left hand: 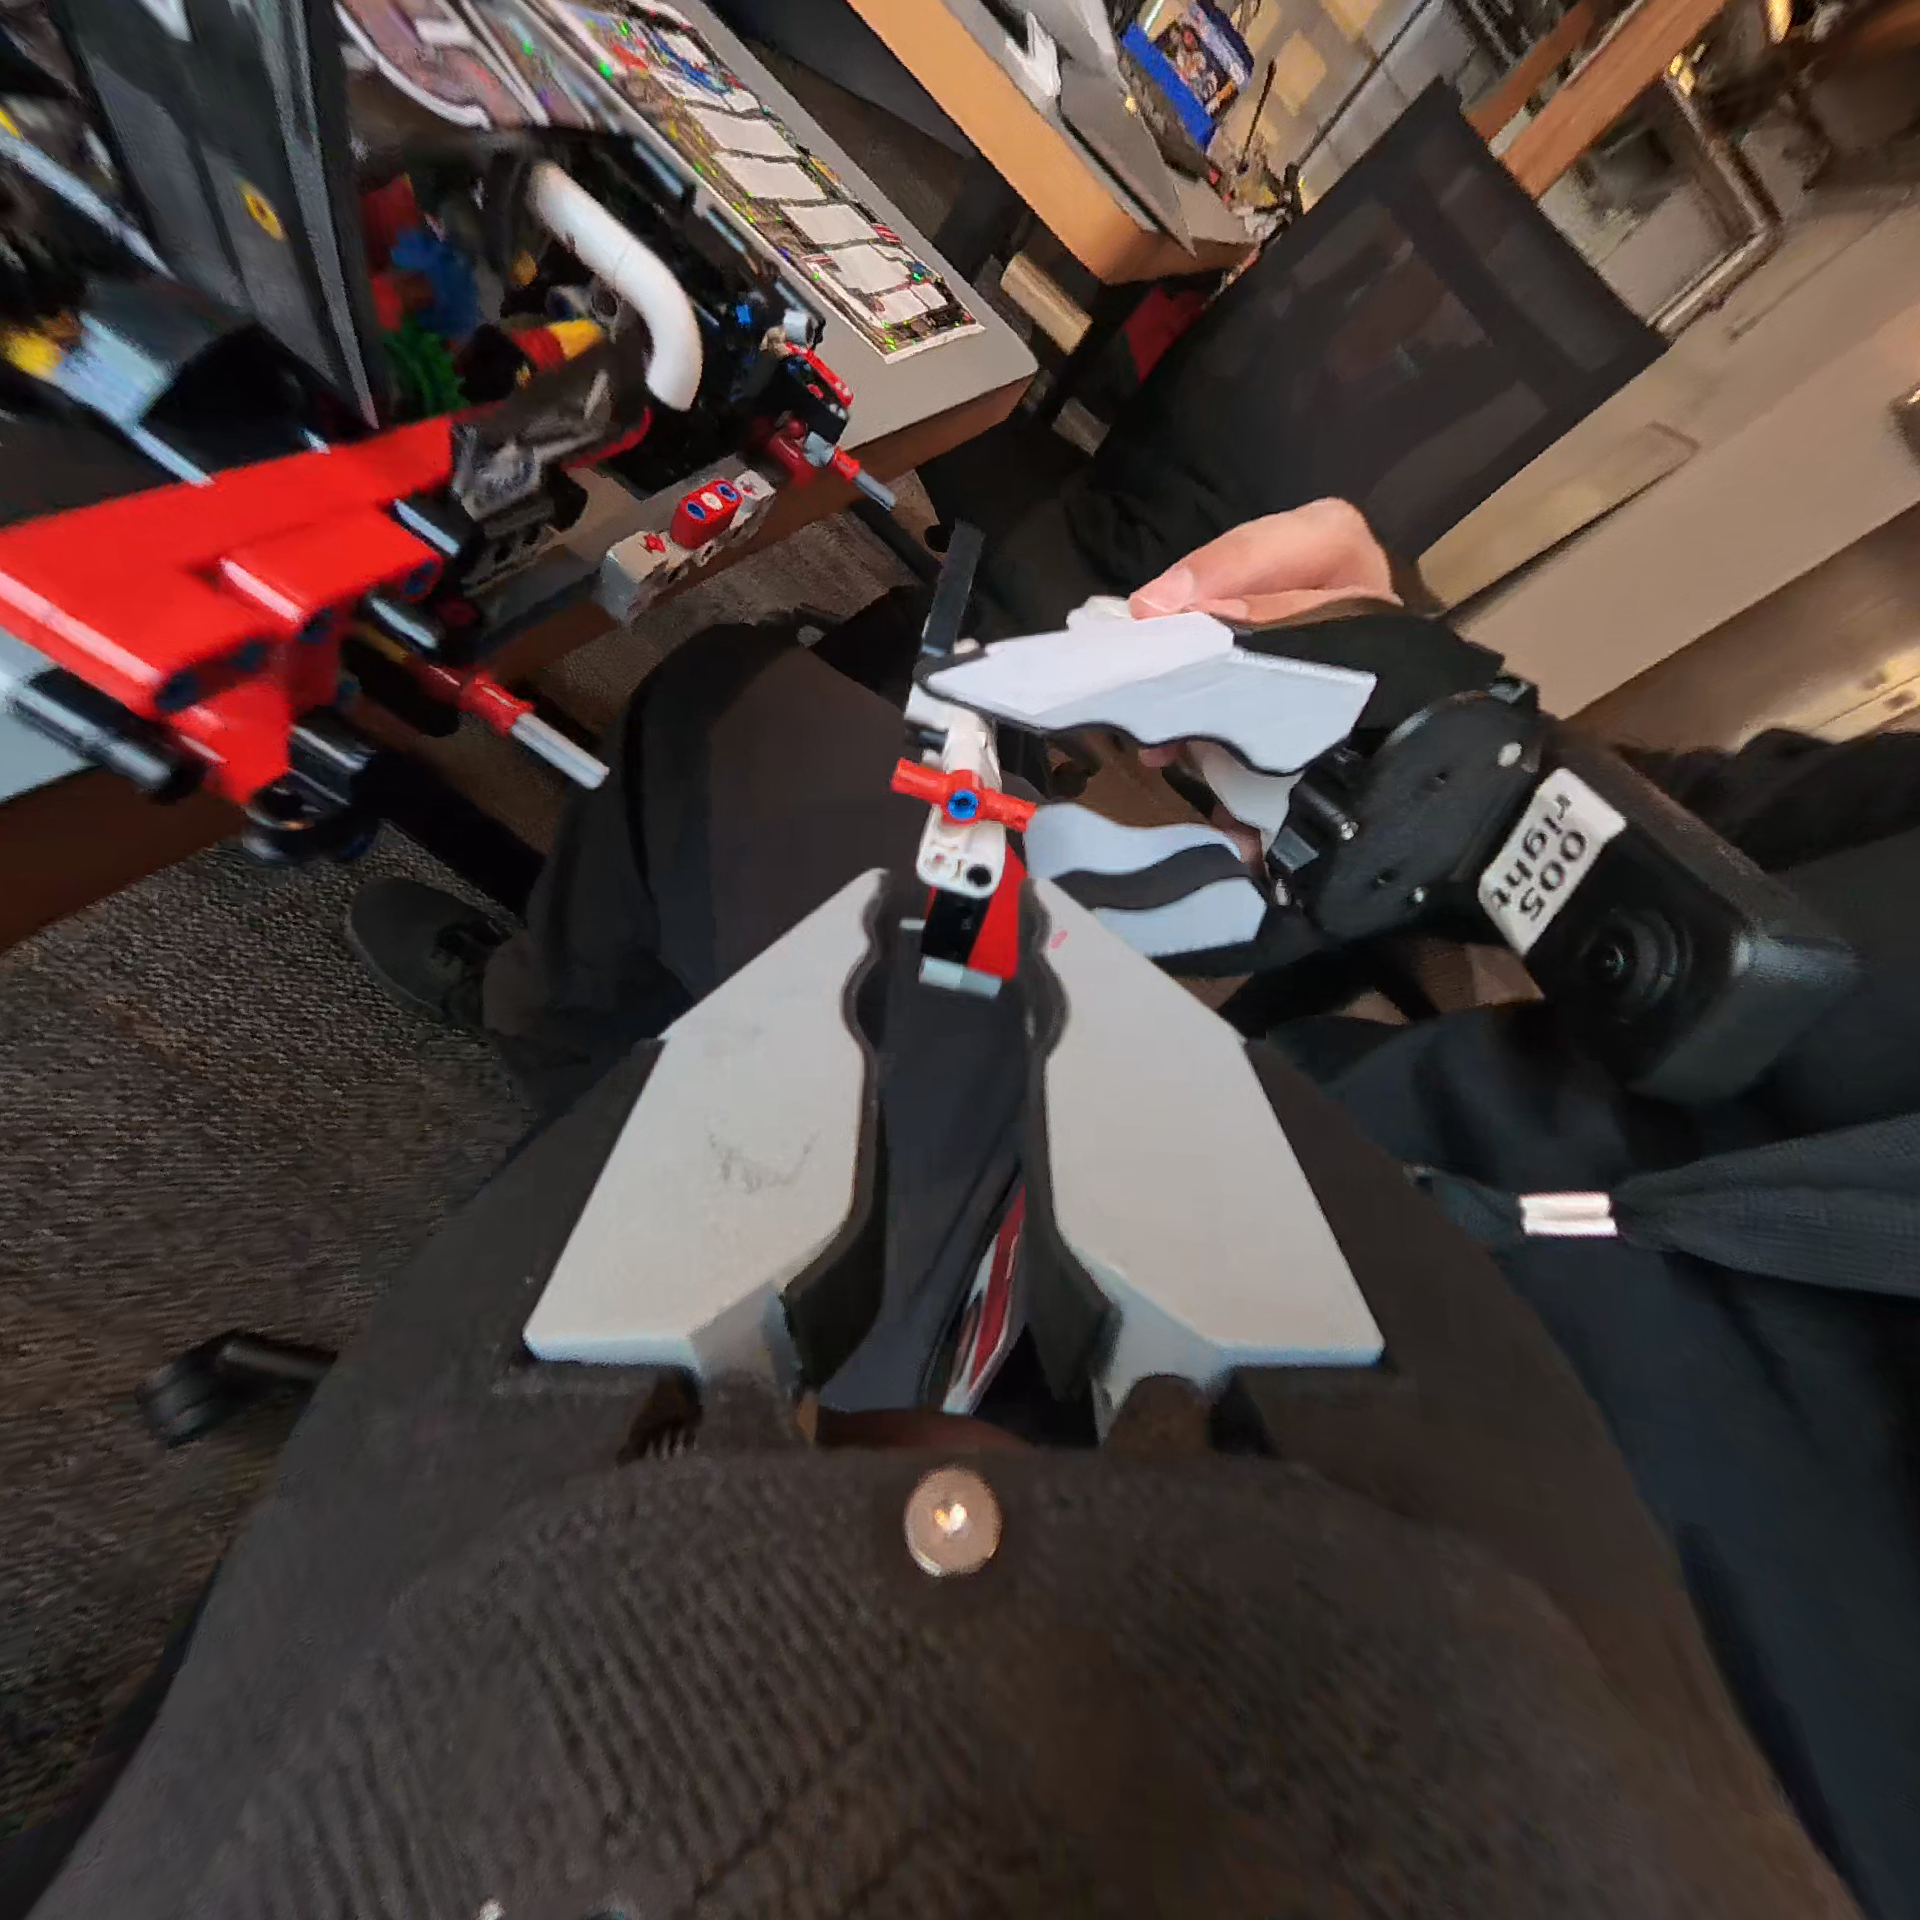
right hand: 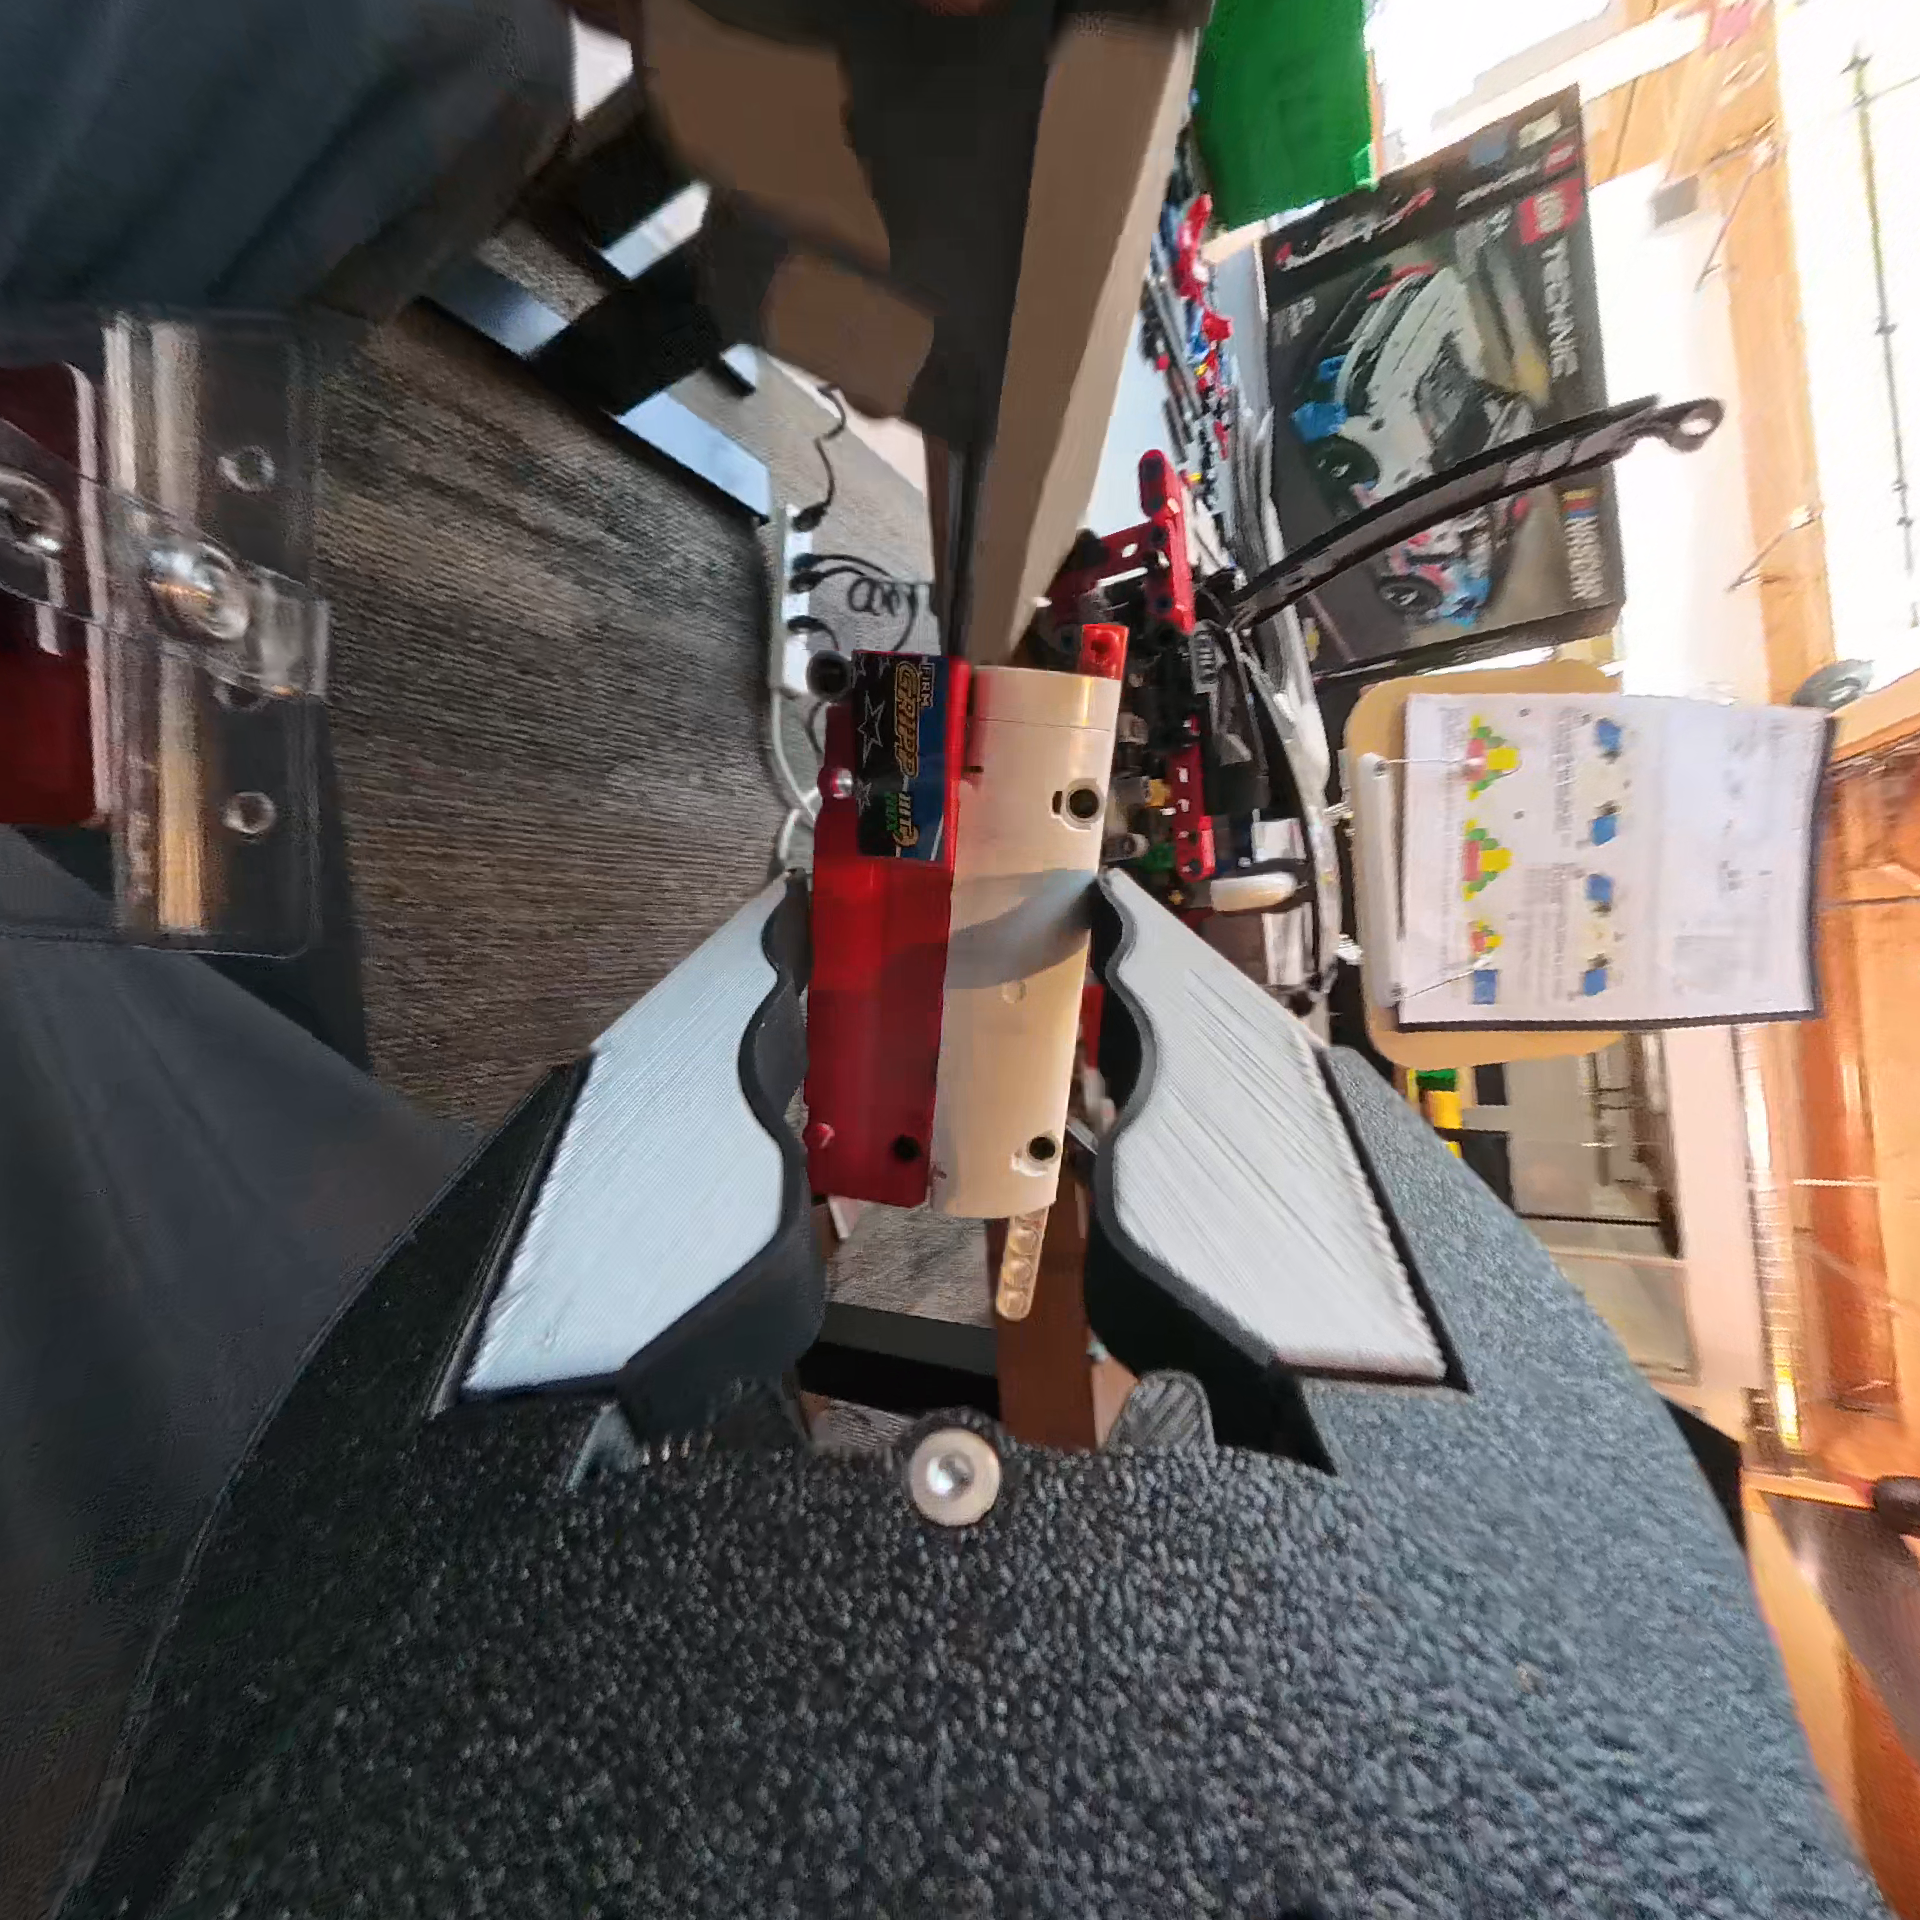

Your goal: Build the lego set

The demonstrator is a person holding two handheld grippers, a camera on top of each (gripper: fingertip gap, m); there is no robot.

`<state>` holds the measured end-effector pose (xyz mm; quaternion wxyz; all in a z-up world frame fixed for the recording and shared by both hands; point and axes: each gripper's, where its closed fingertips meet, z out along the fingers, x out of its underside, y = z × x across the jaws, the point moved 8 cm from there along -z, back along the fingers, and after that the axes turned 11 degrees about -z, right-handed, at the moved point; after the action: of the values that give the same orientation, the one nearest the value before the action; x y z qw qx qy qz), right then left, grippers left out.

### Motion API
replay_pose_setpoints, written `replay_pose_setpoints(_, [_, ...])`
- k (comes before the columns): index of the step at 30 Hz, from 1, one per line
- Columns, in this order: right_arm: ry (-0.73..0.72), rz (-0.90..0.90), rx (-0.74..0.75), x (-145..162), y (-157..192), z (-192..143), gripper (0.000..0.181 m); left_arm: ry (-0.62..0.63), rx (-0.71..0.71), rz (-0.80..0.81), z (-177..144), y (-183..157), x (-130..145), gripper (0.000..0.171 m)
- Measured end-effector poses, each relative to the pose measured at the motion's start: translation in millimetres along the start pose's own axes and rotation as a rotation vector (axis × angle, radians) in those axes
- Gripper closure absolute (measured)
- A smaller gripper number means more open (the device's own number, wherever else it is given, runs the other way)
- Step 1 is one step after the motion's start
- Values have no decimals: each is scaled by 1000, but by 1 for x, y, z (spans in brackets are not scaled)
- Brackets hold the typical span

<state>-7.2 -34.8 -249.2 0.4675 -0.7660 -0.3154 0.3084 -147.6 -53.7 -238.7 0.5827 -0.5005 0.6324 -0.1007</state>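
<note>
Left gripper (left hand: 961,914) is clamped on the red-and-white panel sub-assembly (left hand: 966,831), held over the lap, off the table (left hand: 935,364). Right gripper (right hand: 945,894) fingers bracket the same piece (right hand: 966,883), seemingly closed on it. Advisable: steady one grip and press squarely, keeping the red cross-axle (left hand: 961,798) unobstructed.

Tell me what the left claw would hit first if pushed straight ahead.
Probably the right claw: it sits just past the left claw, on the same panel. Depth is unclear.

Left wrist view: looks along its fingers, close, down toward the lap.
Right wrist view: tipped sideways, close.
Shared: the lego piece (left hand: 961,873) (right hand: 966,935).
</note>
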Motion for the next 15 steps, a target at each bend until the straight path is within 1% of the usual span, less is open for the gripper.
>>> replay_pose_setpoints(2, [19,-29,26,6,-5,1,130,23,-41,81,-19,1,-5,140])
replay_pose_setpoints(5, [62,-36,45,17,-12,6,130,57,-110,208,-58,3,-23,131])
replay_pose_setpoints(6, [70,-39,59,19,-14,8,129,67,-136,235,-72,1,-31,129])
replay_pose_setpoints(8, [85,-57,83,21,-16,10,130,36,-169,285,-90,-8,-47,130])
replay_pose_setpoints(10, [91,-81,89,20,-15,13,130,46,-177,329,-89,-21,-53,132])
replay_pose_setpoints(13, [97,-124,85,18,-12,16,129,97,-281,445,-63,-30,-45,132])
replay_pose_setpoints(15, [100,-159,81,17,-9,16,129,102,-363,529,-48,-29,-40,132])
